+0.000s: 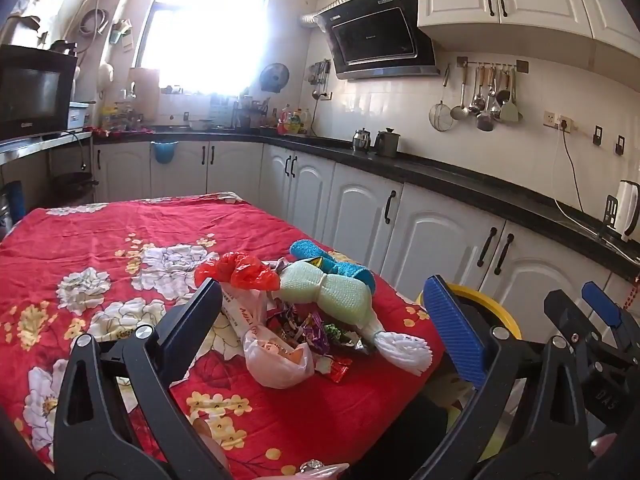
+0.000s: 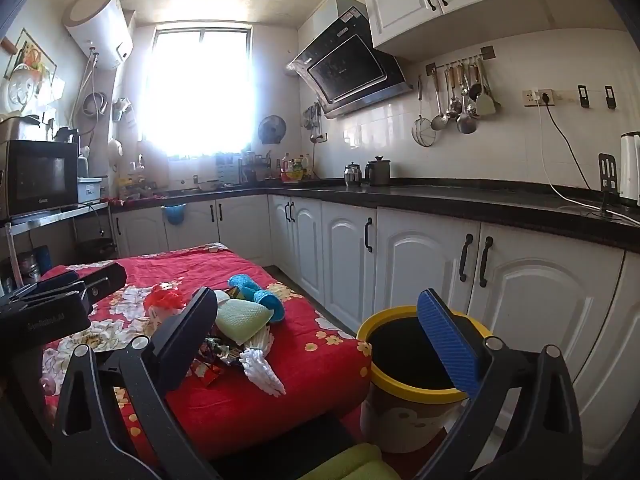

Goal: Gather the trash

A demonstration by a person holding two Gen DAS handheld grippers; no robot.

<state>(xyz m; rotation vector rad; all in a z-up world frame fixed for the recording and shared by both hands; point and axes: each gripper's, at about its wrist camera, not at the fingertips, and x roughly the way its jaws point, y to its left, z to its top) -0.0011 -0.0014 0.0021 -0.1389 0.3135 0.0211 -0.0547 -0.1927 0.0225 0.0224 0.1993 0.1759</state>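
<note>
A: What do the left tongs [image 1: 332, 328] look like?

B: They are spread wide. Nothing is between the two fingers. They hang above the near part of the table [image 1: 100, 232], which has a red flower cloth on it.

A: Where is the trash?

B: A little pile sits just past the tips of the left tongs. There is a white plastic bag [image 1: 276, 364] nearest to them. Shiny candy wrappers [image 1: 316, 330] lie right next to it, touching it. A red plastic bag [image 1: 240, 270] is farther out, near the dark finger. A pale green cloth [image 1: 332, 292] with a white fringe lies on the blue-finger side of the pile. A blue towel [image 1: 336, 264] is behind that.

A: And the right tongs [image 2: 320, 344]?

B: Spread wide too, holding nothing. The same pile is out past their dark finger.

A: Is there a bin?

B: Yes. A bin with a yellow rim [image 2: 400, 380] stands on the floor beside the table. It is right behind the blue finger of the right tongs. Its top is open and looks dark inside.
</note>
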